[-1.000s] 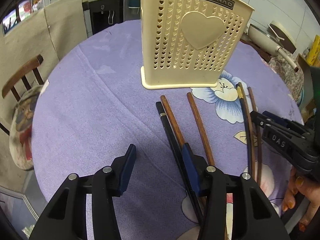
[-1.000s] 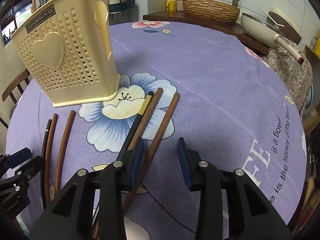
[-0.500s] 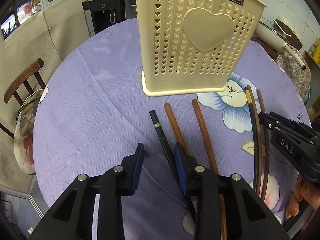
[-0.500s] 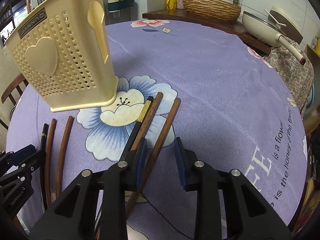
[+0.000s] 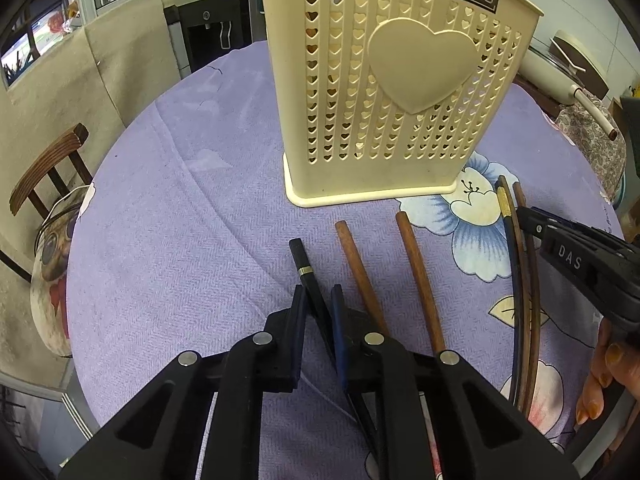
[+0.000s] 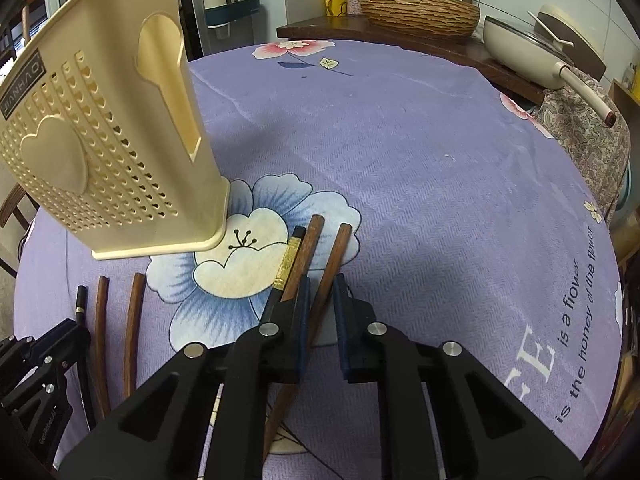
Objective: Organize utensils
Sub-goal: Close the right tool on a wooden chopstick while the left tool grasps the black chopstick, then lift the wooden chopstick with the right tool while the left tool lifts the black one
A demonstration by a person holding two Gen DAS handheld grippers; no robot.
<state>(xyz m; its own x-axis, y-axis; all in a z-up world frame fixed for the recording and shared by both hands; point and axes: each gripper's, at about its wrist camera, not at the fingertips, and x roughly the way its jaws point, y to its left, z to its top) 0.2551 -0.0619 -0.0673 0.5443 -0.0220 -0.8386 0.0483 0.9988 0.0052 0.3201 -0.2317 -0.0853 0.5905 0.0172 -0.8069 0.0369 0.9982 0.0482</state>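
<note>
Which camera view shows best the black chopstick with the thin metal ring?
The left wrist view: the black chopstick lies centred between the left tongs, ring and tip clear. The right wrist view shows only its small tip at the far left edge, behind the other tongs.

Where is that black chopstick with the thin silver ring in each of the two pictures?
Left wrist view: the black chopstick with the silver ring lies at centre, running back between the fingers of the left tool.
Right wrist view: the same chopstick is at the far left edge, small, beside two brown ones.
Shared landmark: the cream heart-patterned holder stands upright just beyond it in both.
</note>
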